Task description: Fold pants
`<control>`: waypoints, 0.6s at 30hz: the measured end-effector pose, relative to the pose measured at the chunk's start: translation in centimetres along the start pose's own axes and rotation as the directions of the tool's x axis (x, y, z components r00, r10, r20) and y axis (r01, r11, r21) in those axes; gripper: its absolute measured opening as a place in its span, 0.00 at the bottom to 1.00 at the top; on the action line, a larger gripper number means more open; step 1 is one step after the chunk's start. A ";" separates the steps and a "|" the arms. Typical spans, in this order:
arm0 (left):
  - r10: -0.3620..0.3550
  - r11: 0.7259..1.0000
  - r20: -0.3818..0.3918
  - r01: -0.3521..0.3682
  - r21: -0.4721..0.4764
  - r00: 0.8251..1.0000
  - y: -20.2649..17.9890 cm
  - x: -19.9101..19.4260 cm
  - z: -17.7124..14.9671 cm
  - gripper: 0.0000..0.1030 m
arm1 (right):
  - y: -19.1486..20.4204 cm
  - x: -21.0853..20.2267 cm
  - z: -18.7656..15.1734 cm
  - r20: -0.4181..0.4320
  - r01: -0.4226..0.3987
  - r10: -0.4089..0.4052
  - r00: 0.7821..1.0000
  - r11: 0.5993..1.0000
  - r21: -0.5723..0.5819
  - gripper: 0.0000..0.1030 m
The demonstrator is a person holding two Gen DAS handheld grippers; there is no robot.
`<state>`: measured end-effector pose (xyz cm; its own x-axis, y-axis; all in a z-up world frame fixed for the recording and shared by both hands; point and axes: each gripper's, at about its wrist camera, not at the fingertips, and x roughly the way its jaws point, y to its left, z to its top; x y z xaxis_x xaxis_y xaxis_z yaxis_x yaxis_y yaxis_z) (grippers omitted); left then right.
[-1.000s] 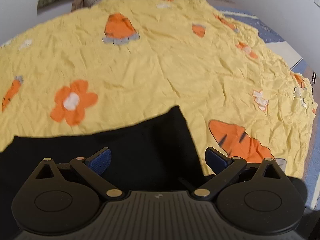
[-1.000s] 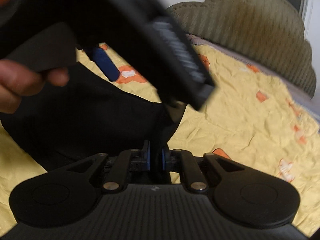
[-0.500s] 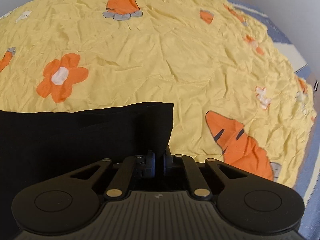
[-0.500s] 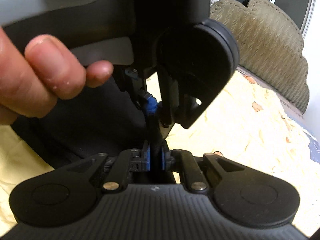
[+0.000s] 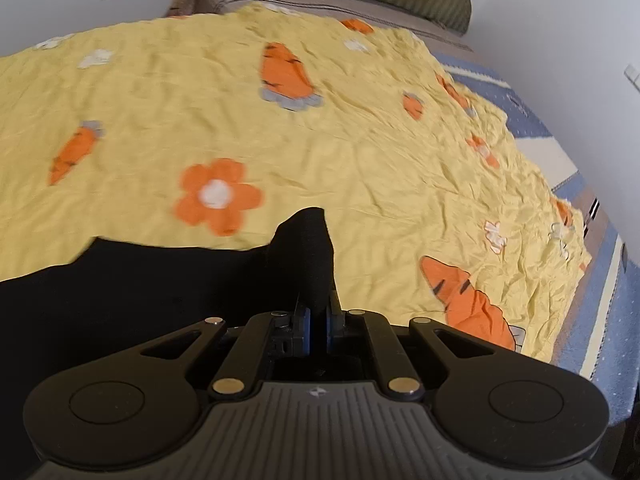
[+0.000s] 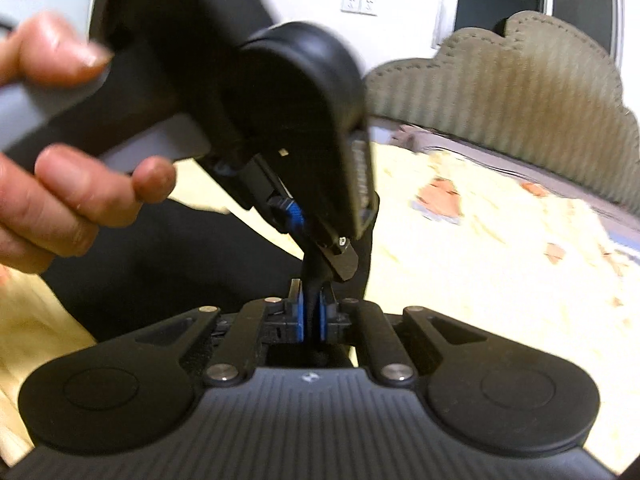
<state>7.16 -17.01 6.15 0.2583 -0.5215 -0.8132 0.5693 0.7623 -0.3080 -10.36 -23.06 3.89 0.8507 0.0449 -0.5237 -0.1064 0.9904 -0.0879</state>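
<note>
Two grippers are both clamped on the same black pants [image 5: 132, 304], which lie on a bed covered by a crinkled yellow bedspread [image 5: 360, 168] printed with orange carrots and flowers. In the left wrist view the left gripper [image 5: 318, 326] has its blue-padded fingers drawn together on a narrow ridge of the dark cloth; that ridge rises straight ahead of the fingertips into a small peak, while the rest of the garment spreads flat to the gripper's left as a broad, plain, featureless black sheet with a fairly straight far edge against the yellow. No seams, pockets or waistband can be made out in the black fabric. To the gripper's right the bedspread shows a large orange carrot print [image 5: 468, 296], and beyond it a blue patterned cover [image 5: 600, 320] at the bed's side. In the right wrist view the right gripper [image 6: 312, 318] likewise pinches a thin fold of the pants between its closed blue pads, the cloth running up and forward from its fingertips. Directly ahead and above, very close, is the left gripper's blurred black body, held by a hand [image 6: 60, 200] at the right gripper's upper left. Farther ahead stands a scalloped, ribbed olive headboard [image 6: 520, 88].
</note>
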 end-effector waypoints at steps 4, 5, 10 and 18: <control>-0.010 1.000 0.021 0.010 -0.027 1.000 4.5 -3.1 -0.6 0.06 | 1.6 0.5 1.7 0.027 -0.099 0.098 0.995 0.994 0.055 0.08; -0.004 1.000 0.028 0.004 -0.030 1.000 5.6 -3.8 -0.8 0.06 | 2.2 0.7 2.2 0.032 -0.125 0.123 0.992 0.990 0.066 0.08; 0.061 0.997 0.064 -0.058 -0.046 0.996 10.7 -7.2 -2.1 0.06 | 5.9 2.4 4.1 0.040 -0.213 0.210 0.977 0.974 0.078 0.09; 0.147 0.983 0.082 -0.136 -0.125 0.986 19.4 -11.3 -4.1 0.06 | 12.0 6.6 6.4 0.040 -0.356 0.354 0.934 0.923 0.145 0.09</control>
<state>12.05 5.28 7.33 0.4019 -0.4337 -0.8065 0.4270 0.8679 -0.2539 -2.75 -10.06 4.85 0.7777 0.3979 -0.4867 -0.3267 0.9172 0.2279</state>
